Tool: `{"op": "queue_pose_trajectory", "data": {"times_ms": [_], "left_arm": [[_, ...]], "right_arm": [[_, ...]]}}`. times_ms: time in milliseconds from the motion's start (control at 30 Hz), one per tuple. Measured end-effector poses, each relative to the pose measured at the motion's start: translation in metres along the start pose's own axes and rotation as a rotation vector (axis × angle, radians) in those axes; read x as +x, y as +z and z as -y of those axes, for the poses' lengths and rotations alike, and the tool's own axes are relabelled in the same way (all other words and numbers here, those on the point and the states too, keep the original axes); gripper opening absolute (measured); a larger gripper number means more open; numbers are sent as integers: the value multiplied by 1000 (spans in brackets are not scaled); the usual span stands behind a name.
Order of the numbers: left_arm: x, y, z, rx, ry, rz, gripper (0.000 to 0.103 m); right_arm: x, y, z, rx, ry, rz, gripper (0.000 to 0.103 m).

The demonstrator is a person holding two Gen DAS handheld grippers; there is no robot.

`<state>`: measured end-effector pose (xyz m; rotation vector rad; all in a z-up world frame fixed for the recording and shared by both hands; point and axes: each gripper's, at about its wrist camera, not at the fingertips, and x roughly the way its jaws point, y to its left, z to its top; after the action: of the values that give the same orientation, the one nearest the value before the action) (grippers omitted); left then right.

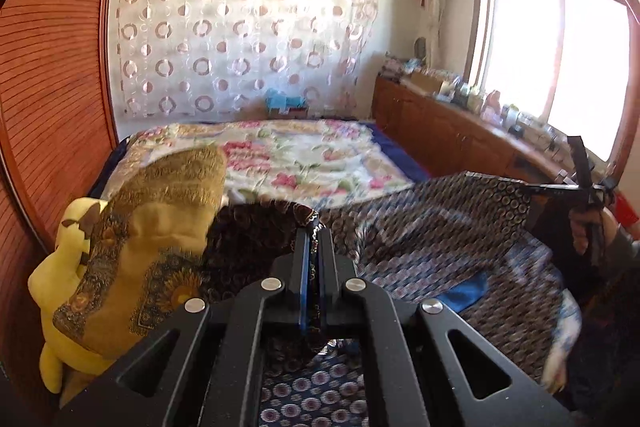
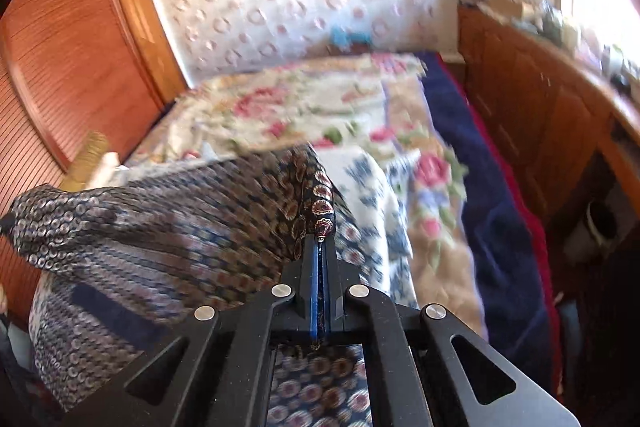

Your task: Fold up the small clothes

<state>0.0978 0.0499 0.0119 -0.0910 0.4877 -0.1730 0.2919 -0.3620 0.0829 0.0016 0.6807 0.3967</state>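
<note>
A dark patterned garment (image 1: 432,227) with brown and blue medallion print hangs stretched between both grippers above the bed. My left gripper (image 1: 314,231) is shut on one edge of it. My right gripper (image 2: 320,239) is shut on the opposite edge, and the cloth (image 2: 160,223) drapes away to the left. The right gripper also shows at the far right of the left wrist view (image 1: 588,187), held up with the cloth's corner. A blue and white floral cloth (image 2: 372,187) lies under the garment.
A floral quilt (image 1: 304,155) covers the bed over a dark blue blanket (image 2: 492,211). A yellow plush toy under a gold patterned cloth (image 1: 132,239) sits at the left. A wooden louvred wardrobe (image 1: 48,87) stands left, and a cluttered wooden cabinet (image 1: 452,131) stands right under the window.
</note>
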Motion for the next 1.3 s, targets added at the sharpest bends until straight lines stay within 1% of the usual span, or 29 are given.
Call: {"op": "queue_pose_trajectory", "data": {"times_ms": [167, 267, 367, 433, 467, 533, 633, 700, 800, 867, 967, 1100, 1167, 1200, 1267, 1300], "left_arm": [[-40, 10, -1, -43, -52, 59, 4], [-60, 9, -9, -84, -80, 82, 4], [-78, 0, -17, -118, -92, 94, 4], [-86, -17, -25, -142, -83, 84, 4], [-87, -27, -28, -146, -69, 71, 4], [-82, -48, -37, -166, -40, 32, 4], [-70, -77, -47, -213, -36, -35, 4], [-60, -96, -51, -241, -34, -81, 4], [-50, -113, -51, -269, -47, -122, 4], [-49, -115, -46, -265, -56, -127, 4], [-49, -107, -31, -231, -68, -114, 4], [-54, -96, -18, -186, -73, -86, 4], [-54, -91, -16, -177, -75, -81, 4], [-54, -89, -16, -176, -78, -78, 4], [-55, -87, -15, -173, -80, -76, 4], [-55, -86, -15, -171, -82, -74, 4]], "right_arm": [[-60, 0, -19, -63, -2, 86, 1], [-96, -10, -20, -75, -16, 137, 1], [-120, -19, -16, -76, -23, 168, 1], [-130, -33, -15, -69, -19, 172, 1], [-133, -41, -13, -67, -15, 168, 1], [-126, -55, -13, -65, -14, 139, 1], [-117, -72, -21, -86, -13, 92, 1], [-106, -81, -28, -84, 9, 72, 1], [-90, -87, -44, -101, 45, 45, 1], [-79, -88, -61, -118, 78, 33, 1], [-76, -84, -88, -156, 123, 37, 1], [-85, -70, -114, -204, 187, 88, 1], [-101, -68, -116, -211, 210, 134, 1], [-111, -68, -111, -214, 211, 161, 1], [-125, -74, -100, -219, 190, 199, 1], [-127, -78, -93, -210, 185, 201, 1]]}}
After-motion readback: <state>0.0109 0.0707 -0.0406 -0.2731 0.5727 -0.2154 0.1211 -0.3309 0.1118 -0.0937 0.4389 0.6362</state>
